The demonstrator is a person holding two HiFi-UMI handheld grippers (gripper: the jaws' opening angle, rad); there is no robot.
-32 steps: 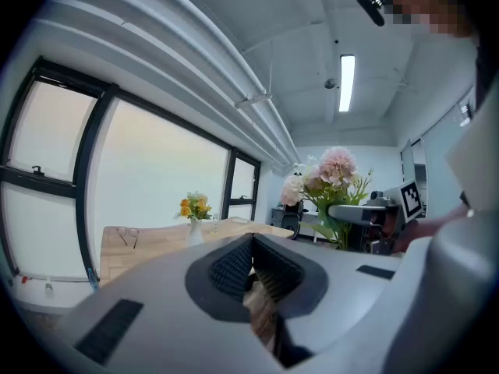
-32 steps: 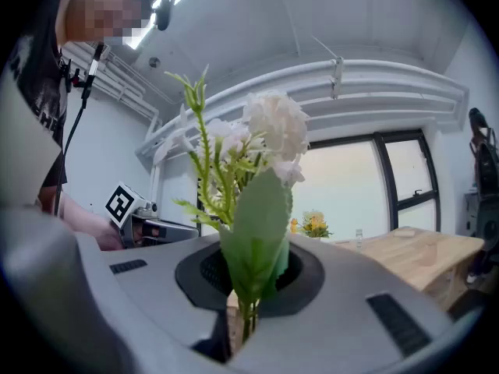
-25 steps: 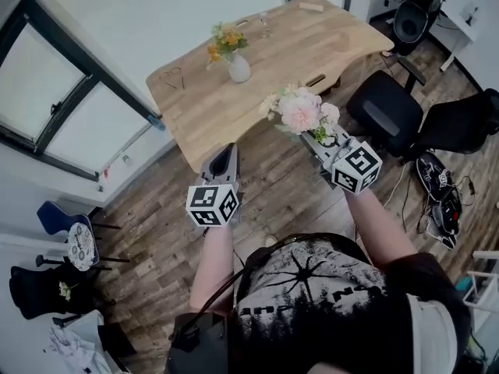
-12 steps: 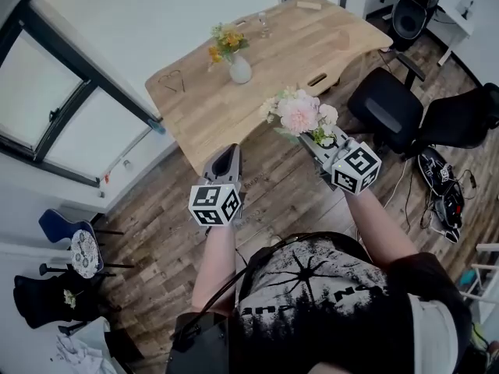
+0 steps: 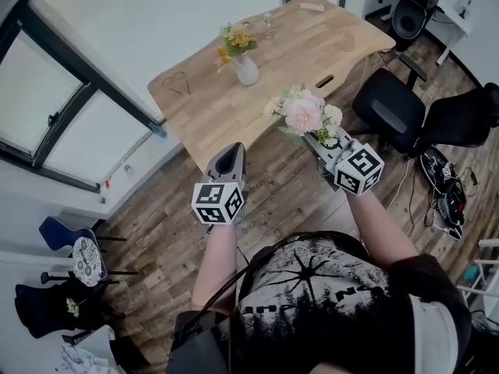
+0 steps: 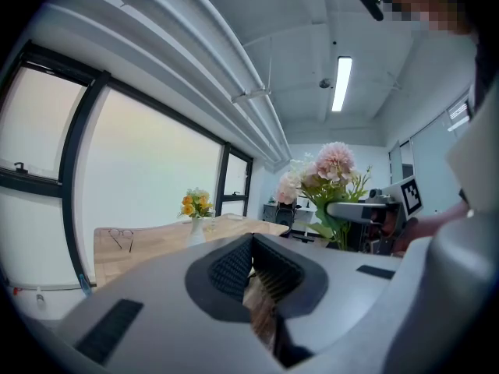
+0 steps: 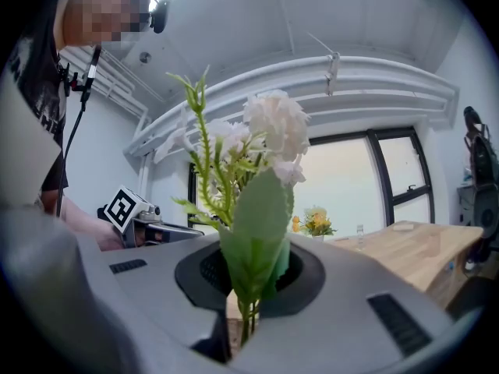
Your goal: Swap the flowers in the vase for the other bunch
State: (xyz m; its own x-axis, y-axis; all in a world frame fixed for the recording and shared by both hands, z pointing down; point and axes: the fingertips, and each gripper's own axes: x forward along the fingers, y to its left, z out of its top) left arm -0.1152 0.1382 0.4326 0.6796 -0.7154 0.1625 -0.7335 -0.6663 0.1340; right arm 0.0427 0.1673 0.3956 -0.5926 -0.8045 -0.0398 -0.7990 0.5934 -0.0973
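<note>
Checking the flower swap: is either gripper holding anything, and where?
Right gripper holds the pink-and-white flower bunch by its green stems; left gripper shut, empty.

floor: wood planks | table: light wood by large windows | black office chairs | ceiling strip light on

No legible words or numbers (only square markers on left gripper and right gripper cubes; shirt print unreadable)
</note>
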